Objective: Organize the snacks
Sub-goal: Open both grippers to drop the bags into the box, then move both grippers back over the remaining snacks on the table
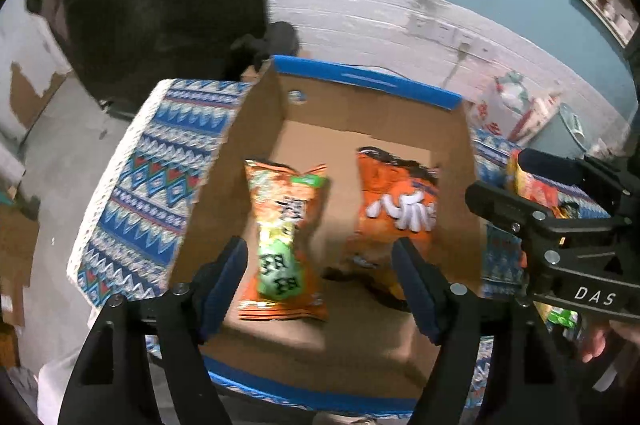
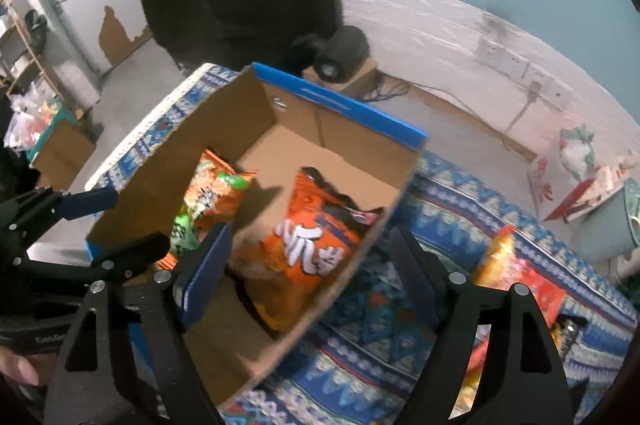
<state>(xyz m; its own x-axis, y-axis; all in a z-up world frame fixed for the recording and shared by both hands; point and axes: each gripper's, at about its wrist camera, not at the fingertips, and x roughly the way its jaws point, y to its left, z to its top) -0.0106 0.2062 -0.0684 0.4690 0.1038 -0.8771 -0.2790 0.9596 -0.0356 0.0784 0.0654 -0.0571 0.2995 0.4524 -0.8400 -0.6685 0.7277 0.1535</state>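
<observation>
Over the box point(image 1: 256, 129), both grippers stood empty, jaws apart.
Two bags point(image 1: 286, 241) lay inside; more snacks point(image 2: 516, 277) waited at 3 o'clock, likely the right gripper's point(image 2: 308, 273) next pick; left gripper point(image 1: 320, 289) idle.

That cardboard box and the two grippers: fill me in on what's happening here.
A person holds a gripper in each hand over a cardboard box on a patterned cloth. Two orange snack bags lie inside: one with a green patch and one with white lettering. The left gripper and the right gripper are both open and empty. More snack packets wait on the cloth.
</observation>
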